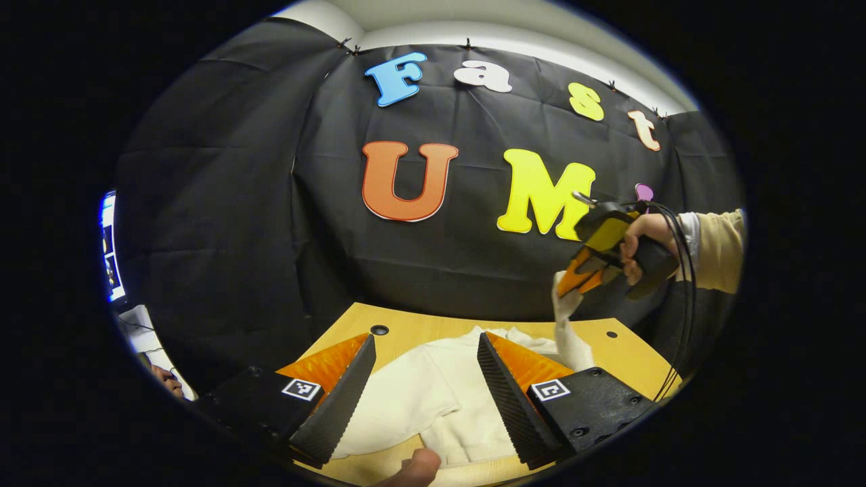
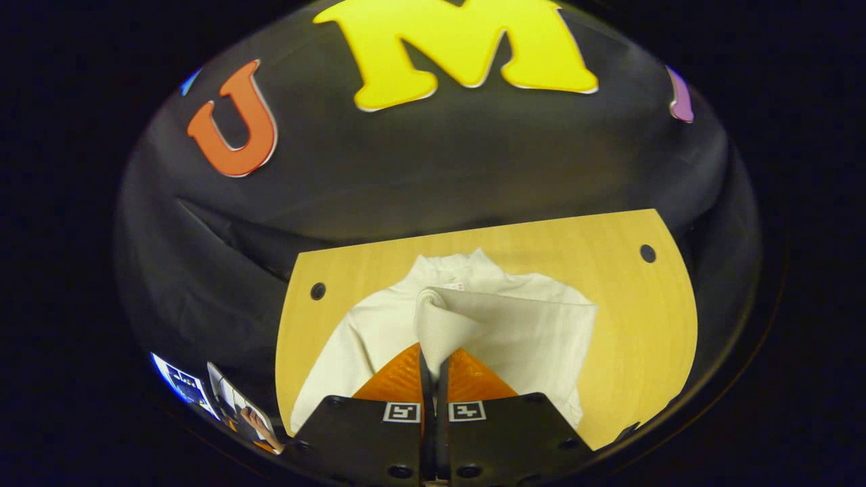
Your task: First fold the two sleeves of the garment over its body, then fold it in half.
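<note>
While the right gripper (image 2: 433, 362) pinches a sleeve (image 2: 440, 318) cuff and holds it up above the table (image 2: 643, 318), likely to carry it over the body, the left gripper (image 1: 426, 385) hangs with jaws wide apart, gripping nothing, above the garment (image 1: 413, 399), which lies spread on the table just below.

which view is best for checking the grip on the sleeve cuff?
Right gripper view: the right gripper has its jaws shut on the sleeve cuff, close up, above the garment. Left gripper view shows that cuff hanging from the gripper farther off, small.
</note>
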A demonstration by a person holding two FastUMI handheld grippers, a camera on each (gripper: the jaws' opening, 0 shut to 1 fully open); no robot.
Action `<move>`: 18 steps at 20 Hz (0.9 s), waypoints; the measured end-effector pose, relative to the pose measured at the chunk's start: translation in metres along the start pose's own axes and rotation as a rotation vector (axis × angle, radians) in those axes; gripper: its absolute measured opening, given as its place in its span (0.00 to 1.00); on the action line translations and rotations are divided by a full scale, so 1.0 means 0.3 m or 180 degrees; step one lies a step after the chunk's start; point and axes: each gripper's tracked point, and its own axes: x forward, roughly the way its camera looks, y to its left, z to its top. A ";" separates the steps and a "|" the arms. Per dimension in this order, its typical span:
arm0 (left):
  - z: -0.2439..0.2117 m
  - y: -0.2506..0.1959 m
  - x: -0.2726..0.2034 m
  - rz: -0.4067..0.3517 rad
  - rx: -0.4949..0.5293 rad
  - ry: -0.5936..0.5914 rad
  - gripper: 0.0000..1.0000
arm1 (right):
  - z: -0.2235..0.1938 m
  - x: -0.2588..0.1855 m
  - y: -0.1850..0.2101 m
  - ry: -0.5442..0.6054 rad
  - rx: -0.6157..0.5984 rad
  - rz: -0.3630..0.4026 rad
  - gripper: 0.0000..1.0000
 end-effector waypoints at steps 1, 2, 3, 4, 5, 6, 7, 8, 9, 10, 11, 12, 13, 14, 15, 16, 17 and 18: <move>-0.002 0.004 -0.001 -0.0029 0.0047 0.0008 0.97 | -0.023 0.034 0.068 0.0030 -0.0085 0.0087 0.00; -0.011 0.007 0.002 -0.0062 0.0119 0.0023 0.97 | -0.039 0.069 0.124 0.0054 -0.0175 0.0153 0.00; -0.019 0.010 -0.001 -0.0086 0.0210 0.0033 0.97 | -0.060 0.104 0.181 0.0081 -0.0266 0.0195 0.00; -0.023 0.015 -0.001 -0.0100 0.0307 0.0028 0.97 | -0.078 0.148 0.231 0.0106 -0.0339 0.0216 0.01; -0.029 0.017 -0.003 -0.0134 0.0392 0.0026 0.96 | -0.104 0.184 0.275 0.0154 -0.0408 0.0242 0.01; -0.035 0.017 -0.005 -0.0151 0.0468 0.0022 0.96 | -0.137 0.227 0.319 0.0232 -0.0464 0.0272 0.00; -0.042 0.017 0.000 -0.0167 0.0511 0.0034 0.96 | -0.167 0.290 0.349 0.0311 -0.0500 0.0278 0.00; -0.057 0.017 0.000 -0.0198 0.0555 0.0038 0.96 | -0.203 0.345 0.366 0.0411 -0.0546 0.0265 0.00; -0.067 0.024 0.002 -0.0191 0.0594 0.0039 0.96 | -0.235 0.399 0.373 0.0492 -0.0579 0.0209 0.01; -0.083 0.035 0.005 -0.0168 0.0614 0.0056 0.96 | -0.261 0.446 0.385 0.0534 -0.0565 0.0144 0.00; -0.104 0.040 0.008 -0.0149 0.0600 0.0086 0.96 | -0.299 0.489 0.402 0.0605 -0.0569 0.0120 0.00; -0.131 0.042 0.004 -0.0153 0.0552 0.0140 0.96 | -0.333 0.525 0.410 0.0675 -0.0573 0.0105 0.01; -0.155 0.043 0.003 -0.0150 0.0492 0.0198 0.96 | -0.349 0.556 0.418 0.0733 -0.0593 0.0073 0.01; -0.173 0.050 0.002 -0.0122 0.0461 0.0247 0.96 | -0.366 0.585 0.421 0.0765 -0.0615 0.0034 0.01; -0.185 0.059 0.004 -0.0095 0.0459 0.0281 0.97 | -0.380 0.609 0.422 0.0783 -0.0629 0.0023 0.01; -0.192 0.066 0.001 -0.0064 0.0484 0.0284 0.97 | -0.388 0.630 0.427 0.0788 -0.0649 0.0007 0.00; -0.192 0.076 0.001 -0.0019 0.0500 0.0262 0.97 | -0.388 0.628 0.433 0.0793 -0.0661 0.0002 0.01; -0.197 0.075 0.003 -0.0006 0.0493 0.0262 0.97 | -0.396 0.637 0.437 0.0802 -0.0661 -0.0009 0.07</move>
